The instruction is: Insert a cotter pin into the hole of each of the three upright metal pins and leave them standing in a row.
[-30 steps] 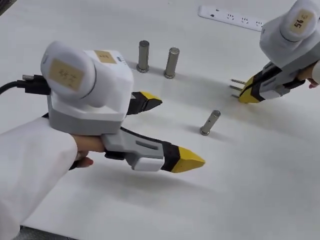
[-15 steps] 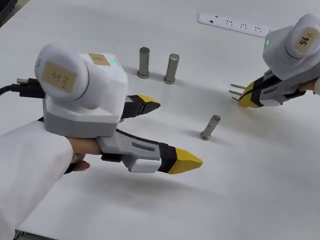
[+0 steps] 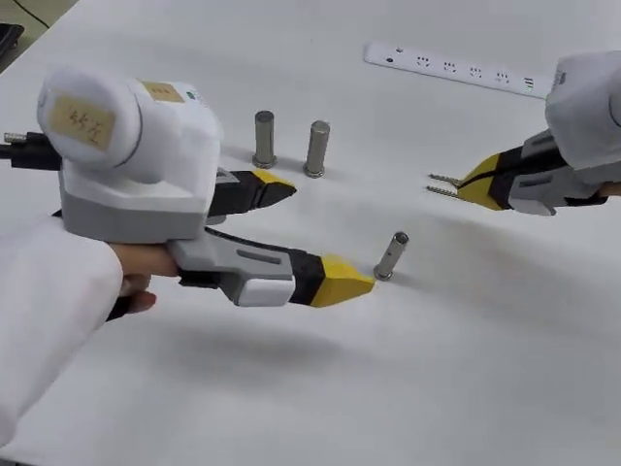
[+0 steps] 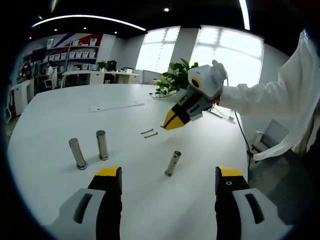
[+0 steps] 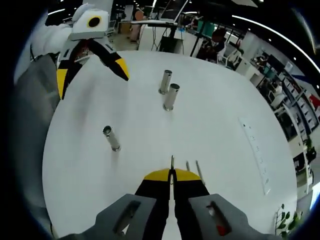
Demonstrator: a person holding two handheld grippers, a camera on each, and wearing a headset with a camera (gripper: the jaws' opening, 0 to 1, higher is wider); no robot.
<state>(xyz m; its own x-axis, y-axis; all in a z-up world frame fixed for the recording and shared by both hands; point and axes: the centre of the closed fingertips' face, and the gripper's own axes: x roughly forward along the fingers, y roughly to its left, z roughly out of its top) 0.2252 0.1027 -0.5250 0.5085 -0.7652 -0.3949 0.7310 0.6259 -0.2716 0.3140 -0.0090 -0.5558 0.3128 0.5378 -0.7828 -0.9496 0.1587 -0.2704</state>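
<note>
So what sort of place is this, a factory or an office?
Probably an open-plan lab or workshop office: a large white round table, wall shelves of storage bins behind it, tall bright windows and a leafy green plant.

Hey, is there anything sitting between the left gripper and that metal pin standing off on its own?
Nothing visible. The left gripper, jaws open, faces the lone metal pin across bare white table, with its lower jaw tip already close to the pin's base. The other two metal pins stand off to one side.
</note>
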